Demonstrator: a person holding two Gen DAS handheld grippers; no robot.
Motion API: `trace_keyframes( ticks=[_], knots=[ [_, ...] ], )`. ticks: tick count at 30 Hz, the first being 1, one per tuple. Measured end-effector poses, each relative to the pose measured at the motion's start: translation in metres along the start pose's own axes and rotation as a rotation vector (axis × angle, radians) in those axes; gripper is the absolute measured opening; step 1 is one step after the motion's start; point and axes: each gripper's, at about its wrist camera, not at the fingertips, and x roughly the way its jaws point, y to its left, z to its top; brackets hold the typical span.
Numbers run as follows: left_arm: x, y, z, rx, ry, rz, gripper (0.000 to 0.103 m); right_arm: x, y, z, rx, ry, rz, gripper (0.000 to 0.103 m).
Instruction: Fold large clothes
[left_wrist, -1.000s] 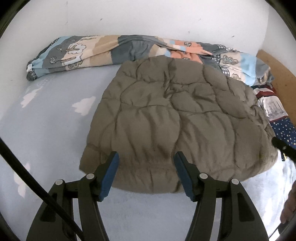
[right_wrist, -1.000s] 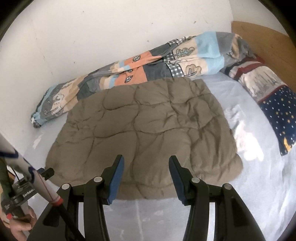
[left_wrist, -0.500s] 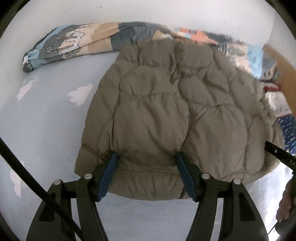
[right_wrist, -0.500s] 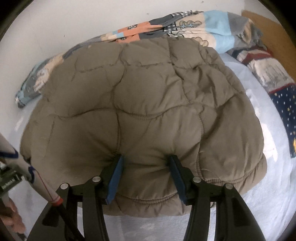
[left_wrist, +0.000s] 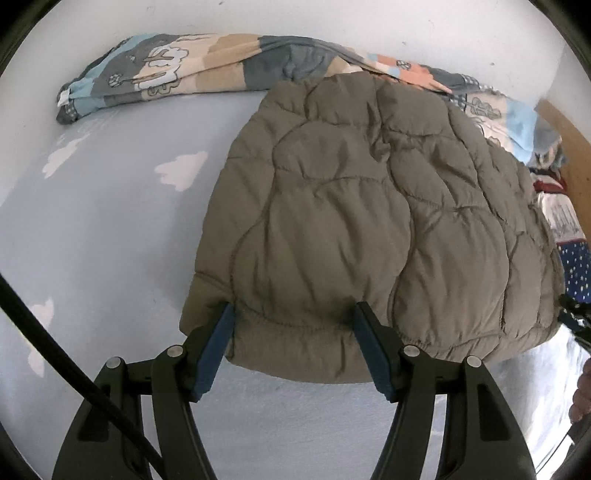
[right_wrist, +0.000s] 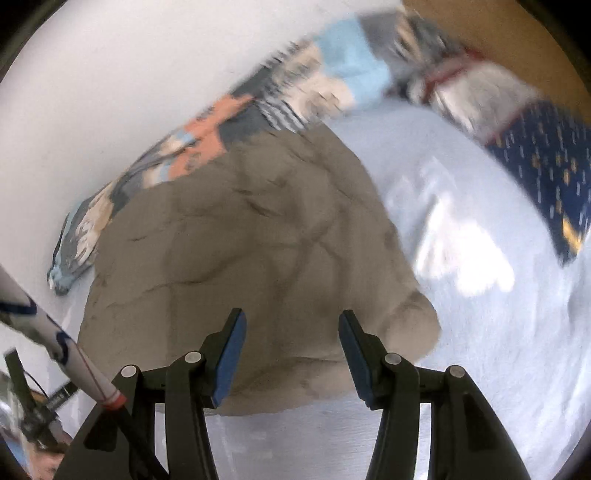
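Both my tongs, left (left_wrist: 293, 332) and right (right_wrist: 290, 341), stand half open astride the jacket's (left_wrist: 369, 221) near hem on the bed (left_wrist: 110, 240), squeezing nothing. I reckon I'm setting up a fold: next close, then lift toward the far quilt (left_wrist: 207, 70).

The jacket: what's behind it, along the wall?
Behind the jacket a patterned quilt lies along the wall. The quilt's ends show on both sides, but the jacket's far edge covers part of its middle. Nothing under the jacket can be seen.
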Motion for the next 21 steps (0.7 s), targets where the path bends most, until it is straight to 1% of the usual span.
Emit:
trace_keyframes(
  ticks=[2, 4, 8, 9, 10, 11, 12, 13, 15, 17, 18, 21],
  knots=[
    [-0.008, 0.003, 0.001, -0.02, -0.009, -0.019, 0.066, 0.011, -0.014, -0.004, 0.053, 0.05, 0.036, 0.056],
    [-0.019, 0.011, 0.001, -0.07, -0.029, -0.072, 0.066, 0.0, -0.014, -0.003, 0.076, 0.039, 0.042, 0.056],
    [-0.037, 0.027, 0.004, -0.137, -0.051, -0.095, 0.066, -0.035, -0.008, -0.002, 0.098, -0.021, 0.09, 0.056],
    [-0.042, 0.032, 0.003, -0.157, -0.054, -0.107, 0.066, -0.048, -0.009, -0.005, 0.116, -0.047, 0.097, 0.058],
    [-0.046, 0.036, 0.002, -0.173, -0.056, -0.116, 0.067, -0.057, -0.011, -0.008, 0.134, -0.065, 0.109, 0.064],
    [-0.049, 0.041, 0.001, -0.191, -0.058, -0.122, 0.068, -0.064, -0.014, -0.011, 0.154, -0.078, 0.119, 0.068],
    [-0.054, 0.047, -0.001, -0.222, -0.058, -0.126, 0.071, -0.069, -0.017, -0.016, 0.187, -0.091, 0.124, 0.073],
    [-0.056, 0.052, -0.003, -0.247, -0.056, -0.132, 0.073, -0.076, -0.024, -0.021, 0.231, -0.102, 0.13, 0.074],
    [-0.059, 0.063, -0.008, -0.318, -0.044, -0.174, 0.073, -0.083, -0.035, -0.023, 0.293, -0.1, 0.139, 0.074],
    [-0.059, 0.07, -0.012, -0.364, -0.031, -0.214, 0.073, -0.089, -0.046, -0.029, 0.359, -0.108, 0.15, 0.074],
    [-0.057, 0.073, -0.014, -0.383, -0.023, -0.226, 0.073, -0.091, -0.054, -0.03, 0.375, -0.108, 0.156, 0.074],
    [-0.049, 0.077, -0.016, -0.406, 0.006, -0.229, 0.073, -0.087, -0.065, -0.032, 0.413, -0.084, 0.161, 0.074]
  ],
)
